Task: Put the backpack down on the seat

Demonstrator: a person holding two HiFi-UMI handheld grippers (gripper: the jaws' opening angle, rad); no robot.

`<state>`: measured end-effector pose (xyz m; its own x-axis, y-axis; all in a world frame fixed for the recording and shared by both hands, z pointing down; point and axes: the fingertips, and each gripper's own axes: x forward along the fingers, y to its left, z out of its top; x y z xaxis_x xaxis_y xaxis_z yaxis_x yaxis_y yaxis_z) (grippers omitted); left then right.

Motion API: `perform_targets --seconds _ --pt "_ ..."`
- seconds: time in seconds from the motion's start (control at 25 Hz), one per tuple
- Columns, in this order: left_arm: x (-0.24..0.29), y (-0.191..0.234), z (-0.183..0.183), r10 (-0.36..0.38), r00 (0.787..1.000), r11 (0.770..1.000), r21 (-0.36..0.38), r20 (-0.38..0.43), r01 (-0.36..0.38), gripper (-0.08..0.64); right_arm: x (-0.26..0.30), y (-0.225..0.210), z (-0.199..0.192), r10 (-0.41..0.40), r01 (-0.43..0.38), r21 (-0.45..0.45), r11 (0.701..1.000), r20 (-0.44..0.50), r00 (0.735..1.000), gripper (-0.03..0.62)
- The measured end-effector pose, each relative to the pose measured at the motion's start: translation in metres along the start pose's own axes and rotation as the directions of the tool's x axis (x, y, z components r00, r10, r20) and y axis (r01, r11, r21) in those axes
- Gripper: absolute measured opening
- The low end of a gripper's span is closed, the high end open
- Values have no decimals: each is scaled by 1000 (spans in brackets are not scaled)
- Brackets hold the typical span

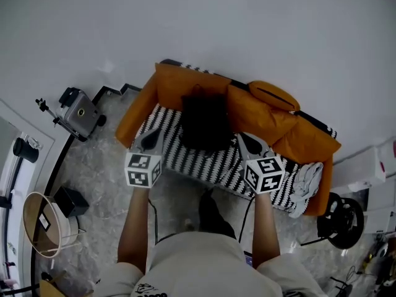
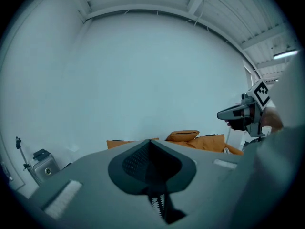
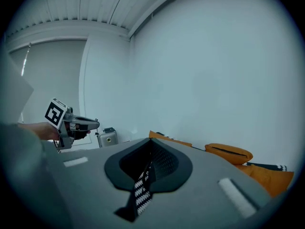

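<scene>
Sagging against the back edge of the striped seat (image 1: 192, 163), the backpack (image 1: 204, 122) looks soft and floppy; I'd grab its top. Left gripper (image 1: 152, 136) and right gripper (image 1: 249, 140) are closed, empty.

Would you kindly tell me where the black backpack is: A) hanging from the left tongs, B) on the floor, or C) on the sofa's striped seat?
C: the backpack sits on the striped seat, leaning against the orange back cushions.
</scene>
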<state>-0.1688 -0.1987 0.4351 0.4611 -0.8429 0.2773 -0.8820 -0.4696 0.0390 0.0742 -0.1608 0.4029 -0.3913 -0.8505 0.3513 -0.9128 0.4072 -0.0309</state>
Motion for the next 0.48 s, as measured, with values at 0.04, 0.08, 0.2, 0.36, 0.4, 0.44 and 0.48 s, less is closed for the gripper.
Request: perform_targets --seconds 0.04,0.08,0.2,0.36,0.4,0.44,0.48 --pt "-7 -3 4 -3 1000 1000 8 9 3 11 -7 5 3 4 -4 3 1000 11 1000 4" --pt "-14 -7 9 -8 1000 1000 15 19 8 11 -14 9 7 9 -9 6 1000 23 1000 5" --pt "-34 -19 23 -29 998 999 44 50 27 11 -35 25 20 15 -15 -14 1000 55 998 5" --pt "-59 -35 39 -55 995 996 77 86 48 11 -61 40 32 8 -3 -59 998 82 997 5" --pt "-65 -38 42 -59 994 995 85 95 51 11 -66 43 34 5 1 -69 998 85 996 5" --pt "-70 -42 45 -60 993 994 93 102 51 11 -71 45 35 4 3 -76 997 87 996 5" --pt "-74 -45 48 -62 992 994 101 110 51 11 -76 47 35 4 4 -81 997 90 996 5"
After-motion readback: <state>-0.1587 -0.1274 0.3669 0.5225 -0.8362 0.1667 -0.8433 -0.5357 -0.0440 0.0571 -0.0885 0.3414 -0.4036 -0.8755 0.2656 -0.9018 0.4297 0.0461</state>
